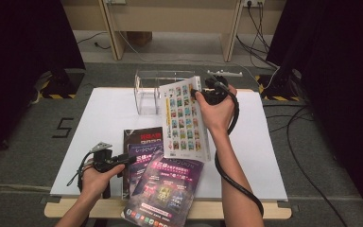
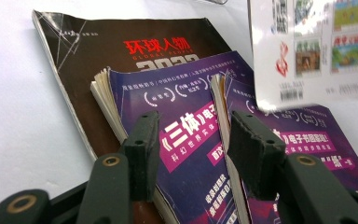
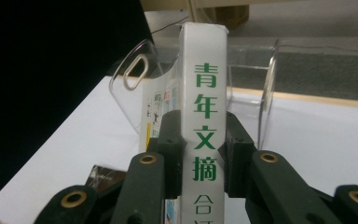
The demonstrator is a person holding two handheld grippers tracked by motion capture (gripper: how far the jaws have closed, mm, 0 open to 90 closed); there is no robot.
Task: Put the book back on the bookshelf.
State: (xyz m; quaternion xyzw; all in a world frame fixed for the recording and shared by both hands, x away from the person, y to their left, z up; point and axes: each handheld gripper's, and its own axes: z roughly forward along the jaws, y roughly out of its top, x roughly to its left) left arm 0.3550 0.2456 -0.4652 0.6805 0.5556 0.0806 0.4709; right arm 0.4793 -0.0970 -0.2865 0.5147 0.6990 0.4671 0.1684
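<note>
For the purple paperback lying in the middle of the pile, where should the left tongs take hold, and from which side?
Grip the purple paperback by its near-left corner, coming from the person's side. There its cream page edge is exposed above the dark magazine; a second purple paperback overlaps its right side. The open left tongs already face it.

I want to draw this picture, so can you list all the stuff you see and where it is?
white book: 1, white with little colour pictures, held up over the table in the right claw
purple magazines: 2, purple, near front edge, overlapping
dark magazine: 1, black-brown with red letters, flat under the purple ones
clear rack: 1, see-through plastic, at the back of the table
table: 1, white top, wooden edge
cables: several, black, on the floor at back right
left claw: 1, black, open, over a purple magazine
right claw: 1, black, shut on the white book's spine
hands: 2, each holding a claw
</note>
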